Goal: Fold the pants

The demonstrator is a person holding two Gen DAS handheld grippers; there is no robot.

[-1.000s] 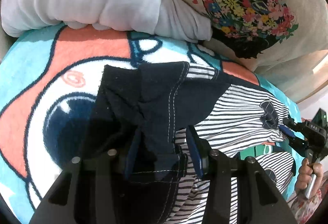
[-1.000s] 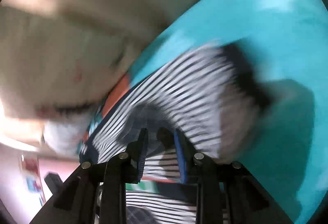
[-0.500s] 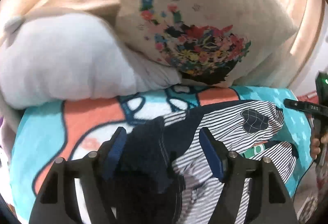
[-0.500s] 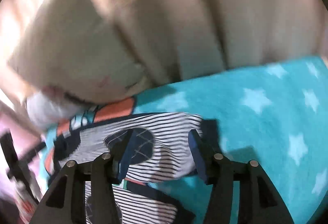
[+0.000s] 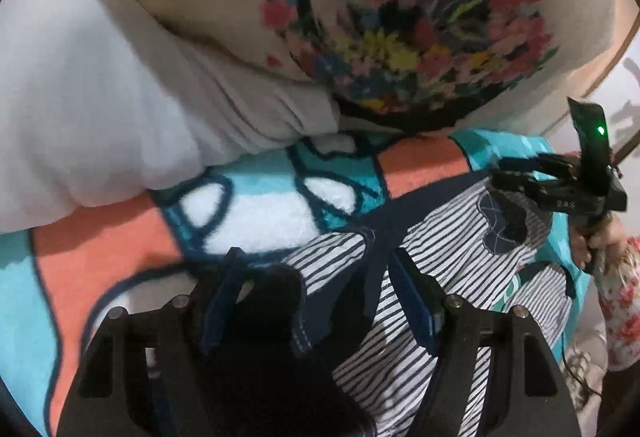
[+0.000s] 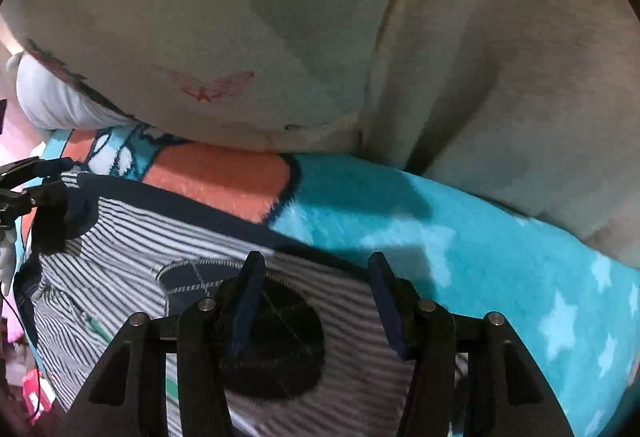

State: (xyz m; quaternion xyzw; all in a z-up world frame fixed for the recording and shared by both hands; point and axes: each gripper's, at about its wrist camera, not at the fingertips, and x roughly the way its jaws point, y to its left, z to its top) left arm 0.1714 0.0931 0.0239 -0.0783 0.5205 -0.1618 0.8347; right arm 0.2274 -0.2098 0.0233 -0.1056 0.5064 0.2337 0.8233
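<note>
In the left wrist view, the left gripper (image 5: 316,293) has its jaws spread wide and clamps nothing. It hangs low over the pants (image 5: 444,237), a striped pair with dark navy trim that lies flat on the cartoon-print blanket (image 5: 260,205). Between the fingers sits a dark navy part of the garment, probably the waistband end, so the tool looks poised to close on that edge for a fold. The gripper points toward the far edge of the blanket, where a white pillow (image 5: 100,97) and a floral cushion (image 5: 400,21) lean. At the blanket's right edge the right gripper (image 5: 520,181) reaches in over the other end of the pants, held by the person's hand (image 5: 596,237), which grips the handle from below.

In the right wrist view, the right gripper (image 6: 316,297) is likewise wide apart and empty. It hovers over a dark round patch (image 6: 276,337) sewn on the striped cloth, angled toward the beige cushions (image 6: 320,29) beyond the blanket's far edge. The pants stretch leftward along the blanket to where the left gripper (image 6: 32,181) shows at the left edge. With one tool at each end, the garment seems laid out for gripping both ends at once.
</note>
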